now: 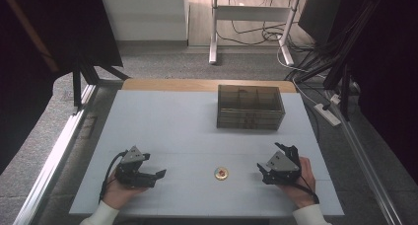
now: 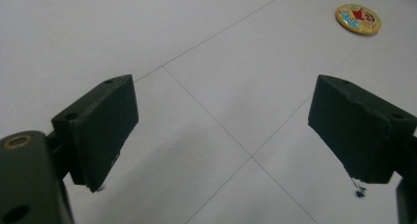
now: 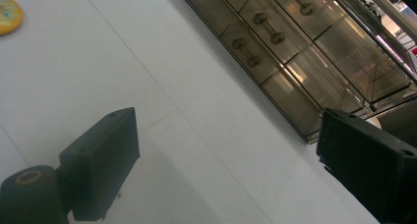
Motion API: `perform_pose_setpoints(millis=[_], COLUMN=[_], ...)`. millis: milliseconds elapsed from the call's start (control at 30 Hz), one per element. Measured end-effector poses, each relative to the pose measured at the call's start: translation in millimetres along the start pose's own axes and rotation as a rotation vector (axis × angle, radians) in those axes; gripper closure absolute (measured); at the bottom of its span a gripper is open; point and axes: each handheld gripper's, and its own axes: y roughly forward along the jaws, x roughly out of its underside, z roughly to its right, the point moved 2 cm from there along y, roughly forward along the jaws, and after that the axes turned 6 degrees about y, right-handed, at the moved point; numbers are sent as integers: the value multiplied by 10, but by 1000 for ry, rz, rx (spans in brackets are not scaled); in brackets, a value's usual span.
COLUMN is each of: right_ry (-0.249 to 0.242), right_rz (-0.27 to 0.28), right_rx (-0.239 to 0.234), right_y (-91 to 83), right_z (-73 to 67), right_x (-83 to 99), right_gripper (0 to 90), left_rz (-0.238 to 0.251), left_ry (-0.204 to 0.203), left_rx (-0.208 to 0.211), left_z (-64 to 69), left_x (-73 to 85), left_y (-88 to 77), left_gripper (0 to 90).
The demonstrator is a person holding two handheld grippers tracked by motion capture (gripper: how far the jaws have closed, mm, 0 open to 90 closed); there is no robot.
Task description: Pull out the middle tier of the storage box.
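1. Sitting low at the near edge of the table [image 1: 162,111], both grippers wait, and the round yellow badge [image 1: 221,173] lies flat between them, touching neither.
2. Left gripper [image 1: 156,176] first: jaws spread wide with nothing between them, as the left gripper view shows, and the badge [image 2: 358,18] lies well ahead and off to one side of its line.
3. Right gripper [image 1: 262,171] now: also fully parted and empty, its own view angled toward the smoky drawer box [image 3: 314,52], with the badge [image 3: 9,14] just clipping the picture's corner.
4. That drawer box [image 1: 250,107] stands well apart at the far side, drawers looking closed.
5. Here's the worry: the badge is thin and flat on a smooth surface, so blunt jaw pads coming down could skid it away rather than grip it.
6. Another risk: neither gripper points squarely at it, so a closing squeeze may catch only one edge and flip it.
7. Both reaching in together could knock jaws over that small target.
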Motion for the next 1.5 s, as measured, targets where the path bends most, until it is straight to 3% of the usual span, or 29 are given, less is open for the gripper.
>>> perform_pose_setpoints(millis=[1500], right_ry=[-74], right_rz=[8], right_rx=[78], right_y=[184], right_z=[92], right_x=[-194], right_gripper=[117], left_rz=[-8], left_ry=[1], left_rx=[1], left_z=[-1], left_x=[5], left_y=[24], left_gripper=[108])
